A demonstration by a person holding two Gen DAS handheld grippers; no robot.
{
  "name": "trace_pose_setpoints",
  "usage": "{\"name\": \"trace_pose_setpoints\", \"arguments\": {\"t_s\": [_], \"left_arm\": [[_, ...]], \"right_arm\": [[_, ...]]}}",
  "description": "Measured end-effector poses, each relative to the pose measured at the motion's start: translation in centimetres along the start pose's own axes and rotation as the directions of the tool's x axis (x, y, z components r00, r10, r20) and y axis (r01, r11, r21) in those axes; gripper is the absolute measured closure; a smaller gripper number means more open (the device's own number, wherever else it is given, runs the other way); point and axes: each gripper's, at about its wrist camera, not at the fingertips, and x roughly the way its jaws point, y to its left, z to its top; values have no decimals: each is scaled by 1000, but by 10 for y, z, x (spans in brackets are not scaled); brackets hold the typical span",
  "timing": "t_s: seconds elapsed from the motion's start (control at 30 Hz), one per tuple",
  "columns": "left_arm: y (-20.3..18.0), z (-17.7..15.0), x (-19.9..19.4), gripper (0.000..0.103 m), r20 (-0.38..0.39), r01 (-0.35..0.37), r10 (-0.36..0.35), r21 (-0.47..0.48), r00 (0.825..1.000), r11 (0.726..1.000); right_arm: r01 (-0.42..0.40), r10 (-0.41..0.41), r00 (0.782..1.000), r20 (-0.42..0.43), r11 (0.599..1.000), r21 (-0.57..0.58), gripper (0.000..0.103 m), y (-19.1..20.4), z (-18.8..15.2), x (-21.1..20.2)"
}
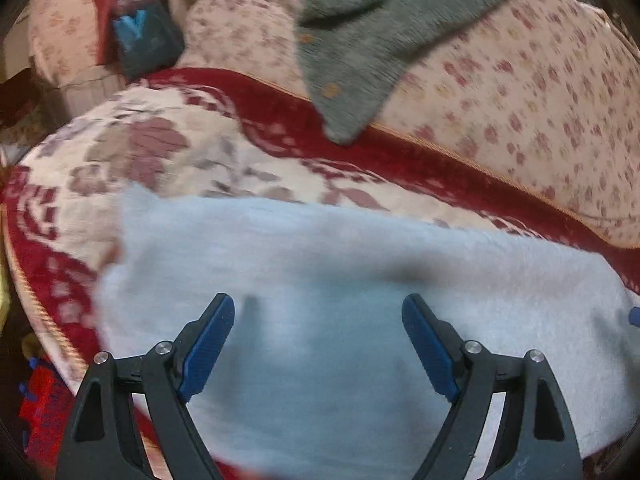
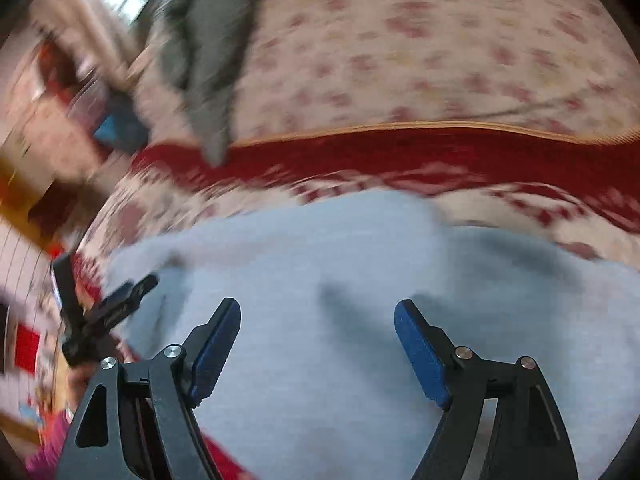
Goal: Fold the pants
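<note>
**A:** What are your two grippers doing right now?

**B:** My left gripper (image 1: 318, 320) is spread wide with nothing between its blue pads, and it hovers over the pants (image 1: 340, 280). My right gripper (image 2: 318, 320) is just as released, jaws apart and empty, over the same grey cloth. From the right wrist I can see the left gripper beyond the pants' left edge

**A:** And where do the pants lie?

**B:** On the seat cushion (image 1: 132, 148), the one with the large flowers and the dark red border. They lie flat across its near part, with the red border showing past their far edge. Beyond that border rises the sofa back (image 1: 520, 92) with small flowers, and a grey knitted cardigan (image 1: 360, 52) hangs down it toward the pants without reaching them

**A:** How far along is the folding?

**B:** Both views are blurred, so I cannot tell how many layers there are. The cloth reads as one compact, fairly smooth block, so I judge at least one fold is made. Whether another fold remains I cannot say; at present neither gripper holds an edge
</note>
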Motion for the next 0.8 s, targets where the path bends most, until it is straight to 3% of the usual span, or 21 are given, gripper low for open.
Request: {"name": "trace_pose_setpoints", "arguments": {"t_s": [0.23,0.4,0.6,0.8], "left_arm": [[80,-14,-21,18,-55,11,-21,-185,998,983],[99,-27,-14,18,-81,-27,7,-241,997,970],[122,-36,-3,18,-108,-42,4,-348,994,937],[131,-48,2,16,-92,-29,-4,-359,996,933]], "right_arm": [[-85,56,991,-118,965,-248,19,104,0,66],[-117,64,986,-153,924,-365,19,170,2,110],[-139,69,983,-168,882,-451,19,231,17,155],[-112,-4,980,-199,813,-571,18,277,41,207]]}}
